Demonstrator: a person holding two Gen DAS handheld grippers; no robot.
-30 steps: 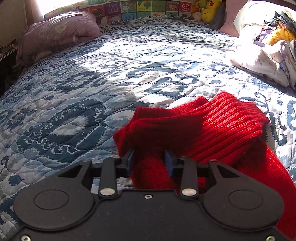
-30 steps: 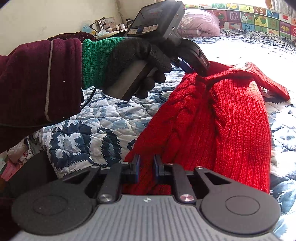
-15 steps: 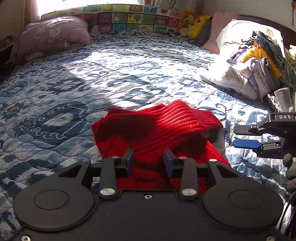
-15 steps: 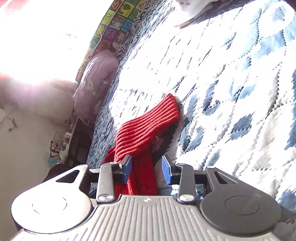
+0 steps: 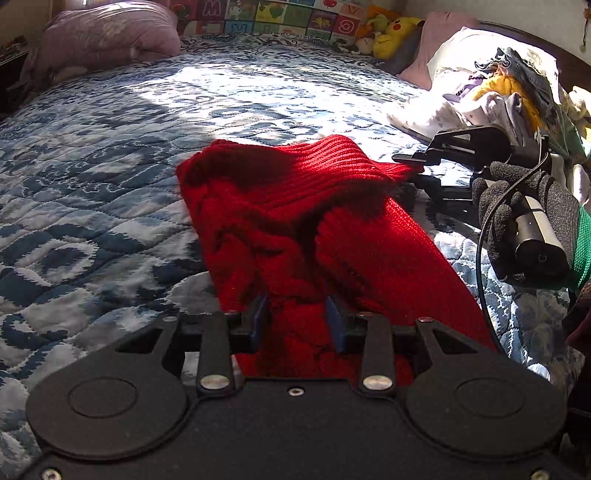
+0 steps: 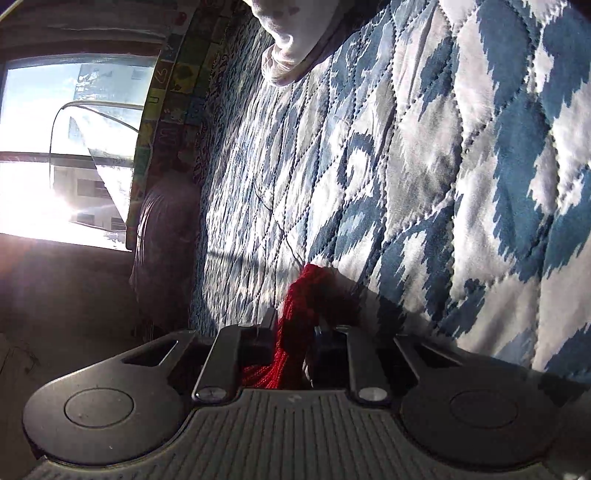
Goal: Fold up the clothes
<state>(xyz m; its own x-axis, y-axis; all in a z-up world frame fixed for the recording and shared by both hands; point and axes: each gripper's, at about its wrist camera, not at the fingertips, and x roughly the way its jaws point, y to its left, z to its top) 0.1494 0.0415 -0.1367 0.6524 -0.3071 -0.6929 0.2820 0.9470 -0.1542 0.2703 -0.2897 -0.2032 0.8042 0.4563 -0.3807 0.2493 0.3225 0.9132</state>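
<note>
A red knit sweater (image 5: 295, 221) lies bunched on the blue-and-white quilt (image 5: 110, 166). Its ribbed end is folded over towards the right. My left gripper (image 5: 297, 317) sits at the near end, shut on a thick bunch of the knit that fills the gap between its blue pads. At the right, a black-gloved hand (image 5: 517, 206) holds my right gripper (image 5: 410, 170) at the tip of the ribbed end. In the right wrist view, my right gripper (image 6: 295, 328) is shut on a thin red edge of the sweater (image 6: 306, 291), close above the quilt (image 6: 443, 147).
A heap of mixed clothes (image 5: 498, 92) lies at the right of the bed, with a white garment (image 6: 288, 44) near it. A purple pillow (image 5: 103, 40) and plush toys (image 5: 391, 33) sit at the far edge. Open quilt stretches to the left and beyond the sweater.
My right gripper left the sweater's near end, swung over to the ribbed end at the right and shut on its edge. My left gripper kept its hold throughout.
</note>
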